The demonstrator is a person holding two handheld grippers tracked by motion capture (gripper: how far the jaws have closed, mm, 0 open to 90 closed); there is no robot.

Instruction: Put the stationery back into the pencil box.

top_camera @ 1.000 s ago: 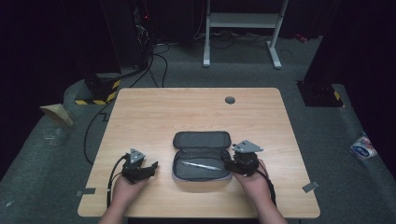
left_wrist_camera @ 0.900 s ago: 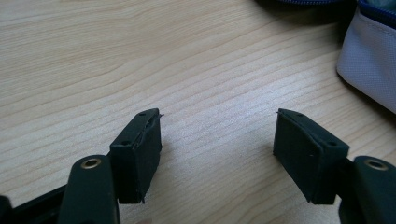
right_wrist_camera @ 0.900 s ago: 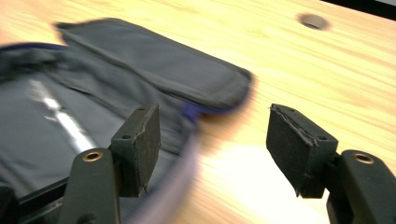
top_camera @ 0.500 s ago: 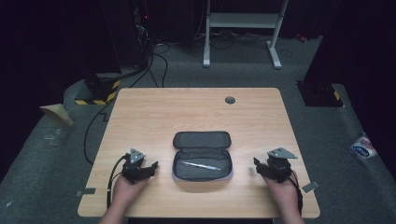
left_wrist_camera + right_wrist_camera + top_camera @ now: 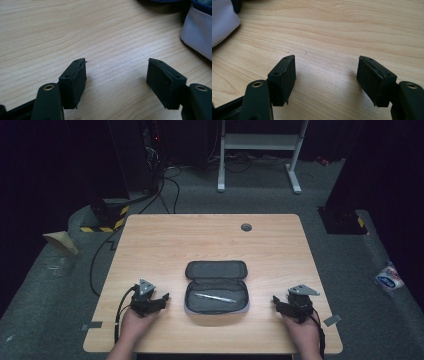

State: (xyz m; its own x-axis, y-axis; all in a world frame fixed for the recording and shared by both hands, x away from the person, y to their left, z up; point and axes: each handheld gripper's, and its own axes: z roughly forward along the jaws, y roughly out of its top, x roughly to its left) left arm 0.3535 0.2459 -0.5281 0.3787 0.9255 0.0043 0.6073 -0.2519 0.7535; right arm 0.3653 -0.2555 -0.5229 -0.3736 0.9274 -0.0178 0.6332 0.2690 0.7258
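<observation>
Right tongs (image 5: 276, 300) now off the soft oval fabric pencil case (image 5: 217, 292), onto woodgrain.

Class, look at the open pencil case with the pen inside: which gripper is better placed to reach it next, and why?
Left, marginally. The left gripper sits nearer the pencil case, jaws open and angled towards it. The right gripper, also open, rests farther from it.

Grey pencil case (image 5: 216, 270); light wood-grain table (image 5: 210, 240); black hand-held gripper (image 5: 160, 299).
</observation>
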